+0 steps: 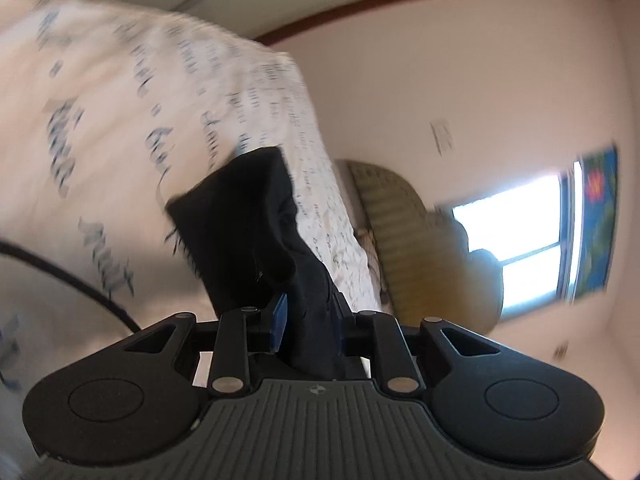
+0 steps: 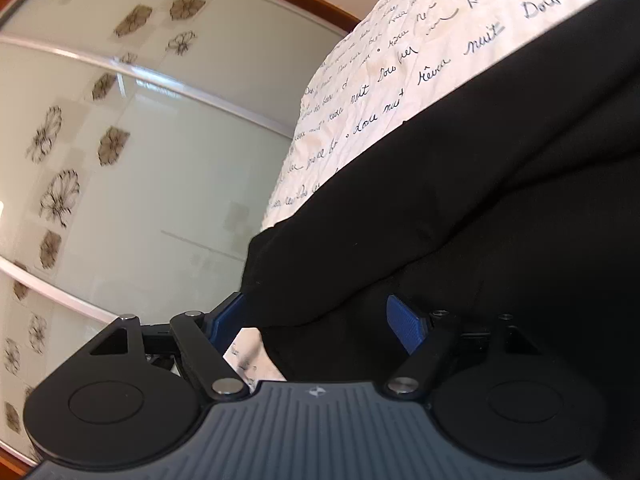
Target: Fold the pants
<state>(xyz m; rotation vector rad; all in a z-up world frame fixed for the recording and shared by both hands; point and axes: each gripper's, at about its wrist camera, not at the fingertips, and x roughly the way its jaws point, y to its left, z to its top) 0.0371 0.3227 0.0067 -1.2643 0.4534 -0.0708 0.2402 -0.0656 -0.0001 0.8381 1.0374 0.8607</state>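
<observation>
Both grippers, left (image 1: 306, 330) clamping, right (image 2: 316, 326) spread, meet soft black pants (image 2: 460, 208).

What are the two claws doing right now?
Left gripper: closed on the black pants.
Right gripper: open, with the pants lying between its fingers.

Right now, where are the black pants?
The pants are pinched in the left hand-held gripper and spread over the script-printed sheet, between the right one's open fingers.
</observation>
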